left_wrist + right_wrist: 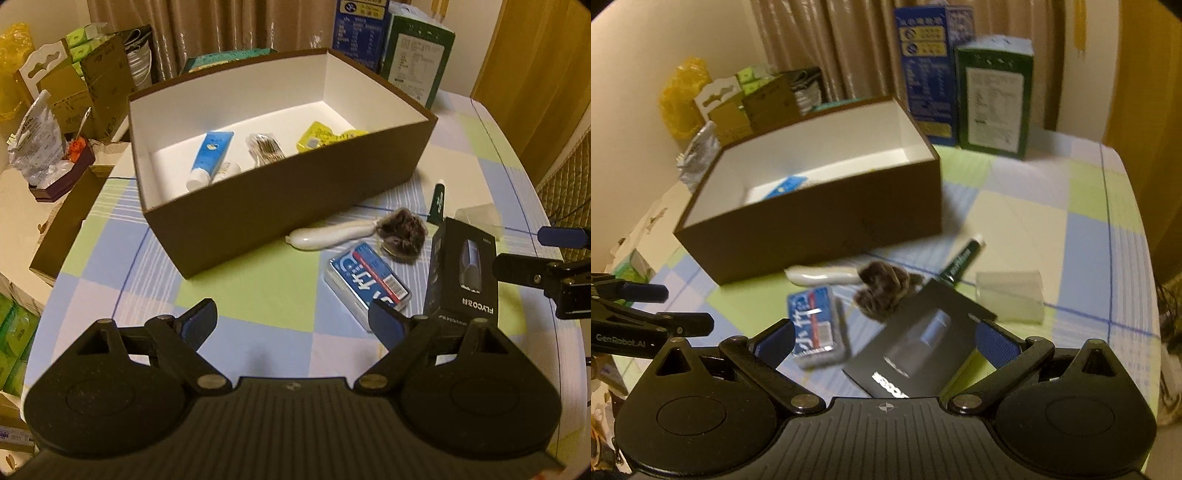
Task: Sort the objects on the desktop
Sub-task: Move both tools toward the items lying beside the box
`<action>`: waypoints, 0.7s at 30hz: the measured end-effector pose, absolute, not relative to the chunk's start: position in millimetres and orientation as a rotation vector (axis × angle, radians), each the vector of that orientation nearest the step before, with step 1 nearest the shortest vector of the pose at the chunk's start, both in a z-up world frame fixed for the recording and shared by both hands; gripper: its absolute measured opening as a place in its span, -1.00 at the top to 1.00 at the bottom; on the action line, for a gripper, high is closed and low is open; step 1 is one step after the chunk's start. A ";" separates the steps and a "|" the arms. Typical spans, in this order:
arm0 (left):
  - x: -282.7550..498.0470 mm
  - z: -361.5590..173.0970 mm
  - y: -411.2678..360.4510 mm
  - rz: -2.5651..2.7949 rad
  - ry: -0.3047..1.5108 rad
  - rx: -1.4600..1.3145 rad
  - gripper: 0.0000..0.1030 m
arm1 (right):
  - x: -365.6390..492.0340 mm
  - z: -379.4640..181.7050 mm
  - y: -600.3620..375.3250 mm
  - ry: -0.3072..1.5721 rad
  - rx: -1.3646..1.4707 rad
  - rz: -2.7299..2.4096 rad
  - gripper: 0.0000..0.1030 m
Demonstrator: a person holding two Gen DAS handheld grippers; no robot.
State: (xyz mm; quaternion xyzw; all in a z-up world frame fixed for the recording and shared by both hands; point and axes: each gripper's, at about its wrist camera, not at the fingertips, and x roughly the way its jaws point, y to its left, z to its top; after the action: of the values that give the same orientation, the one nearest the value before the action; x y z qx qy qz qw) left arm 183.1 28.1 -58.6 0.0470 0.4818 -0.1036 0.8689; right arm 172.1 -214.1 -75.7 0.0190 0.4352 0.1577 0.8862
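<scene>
A brown open box [280, 206] with a white inside stands on the checked table; it also shows in the right wrist view [812, 236]. It holds a blue tube [212, 155], a clear packet [264, 147] and a yellow packet [319, 136]. In front lie a white-handled brush [351, 232], a blue card pack [367, 282], a black FLYCO carton [463, 273], a green tube [437, 201] and a clear plastic case [1010, 295]. My left gripper [295, 321] is open and empty above the table. My right gripper [886, 341] is open, its fingers on either side of the black carton [916, 350].
Tall blue [360, 33] and green [417, 62] cartons stand behind the box. Cardboard boxes, bags and a small purple tray [62, 177] crowd the left side. A brown lid [70, 221] lies left of the box. The table's edge runs along the right.
</scene>
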 end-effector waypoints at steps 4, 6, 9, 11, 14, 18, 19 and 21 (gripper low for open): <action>184.2 -65.6 19.9 -0.230 1.027 0.107 -0.68 | 171.2 -83.0 -223.2 0.928 0.054 0.290 -0.96; 185.3 -70.5 15.6 -0.236 1.038 0.115 -0.68 | 171.5 -86.3 -227.2 0.944 0.060 0.260 -0.96; 188.0 -79.4 9.5 -0.243 1.057 0.122 -0.68 | 171.8 -92.1 -235.9 0.963 0.084 0.221 -0.96; 190.1 -85.4 6.2 -0.252 1.071 0.121 -0.68 | 172.3 -96.3 -241.1 0.981 0.097 0.190 -0.96; 194.0 -93.5 -1.0 -0.265 1.086 0.127 -0.68 | 173.0 -102.6 -248.9 1.002 0.116 0.149 -0.96; 202.2 -102.6 -11.5 -0.292 1.097 0.122 -0.68 | 172.8 -109.5 -260.0 1.020 0.147 0.108 -0.96; 205.2 -105.0 -14.3 -0.299 1.096 0.118 -0.68 | 172.6 -110.9 -262.5 1.022 0.155 0.098 -0.96; 211.8 -110.2 -19.6 -0.303 1.099 0.111 -0.68 | 173.3 -114.1 -268.1 1.031 0.166 0.072 -0.96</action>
State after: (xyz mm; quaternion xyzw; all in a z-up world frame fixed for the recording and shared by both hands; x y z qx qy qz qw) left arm 211.8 -19.6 -110.2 0.0527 0.5199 -0.1435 0.8405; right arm 173.3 -268.1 -114.1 0.0794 0.4923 0.0345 0.8661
